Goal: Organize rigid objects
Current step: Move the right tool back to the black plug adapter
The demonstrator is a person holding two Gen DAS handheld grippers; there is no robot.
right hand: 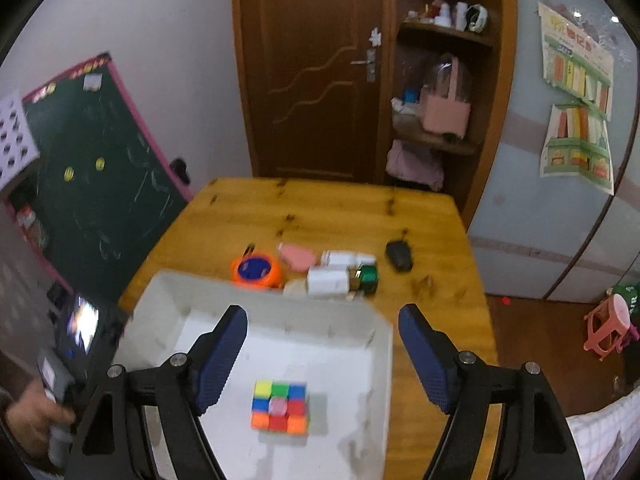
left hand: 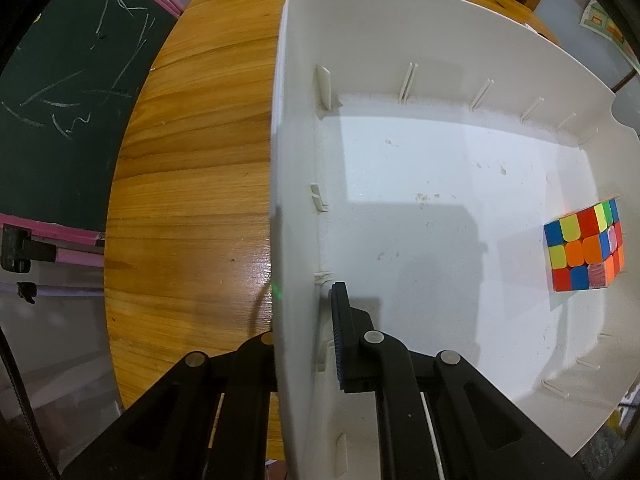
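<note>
Bin: we see the white bin (left hand: 440, 184) on the wooden table (left hand: 192, 208), holding one thing so far – the cube (left hand: 582, 246) near its right wall.
Left gripper: our left gripper (left hand: 304, 340) is clamped on the bin's left wall, one finger inside and one outside, steadying it.
Right gripper: our right gripper (right hand: 322, 344) hangs above the bin with its fingers spread wide and nothing between them; the cube (right hand: 280, 407) lies below on the bin floor.
Still to sort: beyond the far wall of the bin (right hand: 260, 300) lie an orange tape measure (right hand: 256, 272), a pink piece (right hand: 298, 258), two white bottles (right hand: 332, 276), a green block (right hand: 368, 276) and a black mouse (right hand: 399, 255) – all close together except the mouse, which sits a little apart.
Handling: we judge these to be light, stiff plastic, none fragile. The bottles lie on their sides and could roll, so we would take them across the body. The tape measure is round and likely slick – grip it across its flat faces or its widest part.
Bin wall: thin and slightly flexible, we think; a firm pinch should do.
</note>
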